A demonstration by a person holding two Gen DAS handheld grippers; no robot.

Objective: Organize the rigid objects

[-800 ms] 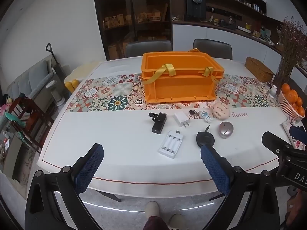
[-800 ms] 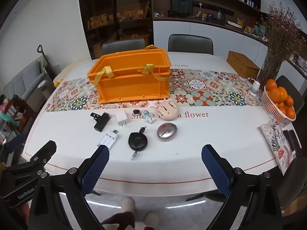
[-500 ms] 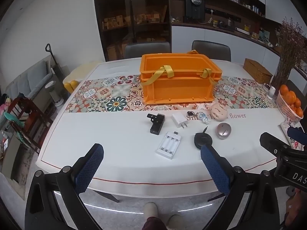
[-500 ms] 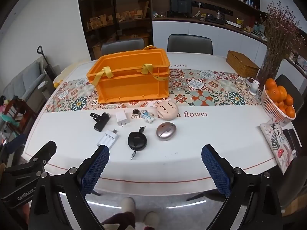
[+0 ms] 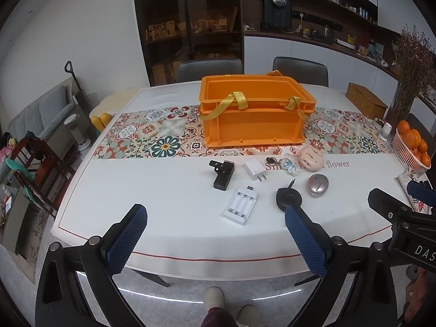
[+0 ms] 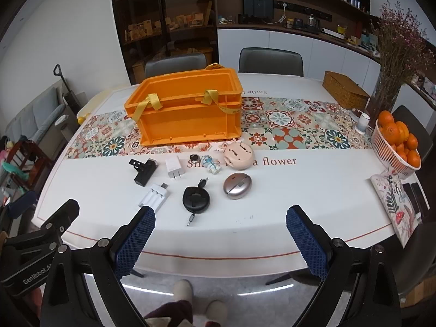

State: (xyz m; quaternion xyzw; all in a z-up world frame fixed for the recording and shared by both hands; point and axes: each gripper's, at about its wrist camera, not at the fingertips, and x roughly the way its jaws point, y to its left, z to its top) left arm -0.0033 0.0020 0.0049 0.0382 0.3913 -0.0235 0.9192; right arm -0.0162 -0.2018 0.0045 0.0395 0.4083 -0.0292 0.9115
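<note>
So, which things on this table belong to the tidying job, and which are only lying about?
For the job:
orange crate
black clip
white charger plug
white battery holder
black cable reel
silver oval case
pink round case
small figure keychain

Lying about:
basket of oranges
wicker box
flower vase
patterned cushion

Black linkage frames on both, silver screws at the joints. Blue pads (image 5: 127,238) with a knobbly diamond grid on the fingers. White "GenRobot.AI" lettering on the left gripper (image 6: 35,248), "DAS…" on the right gripper (image 5: 408,226). Maroon trousers (image 6: 169,312), beige slippers (image 6: 184,290).
</note>
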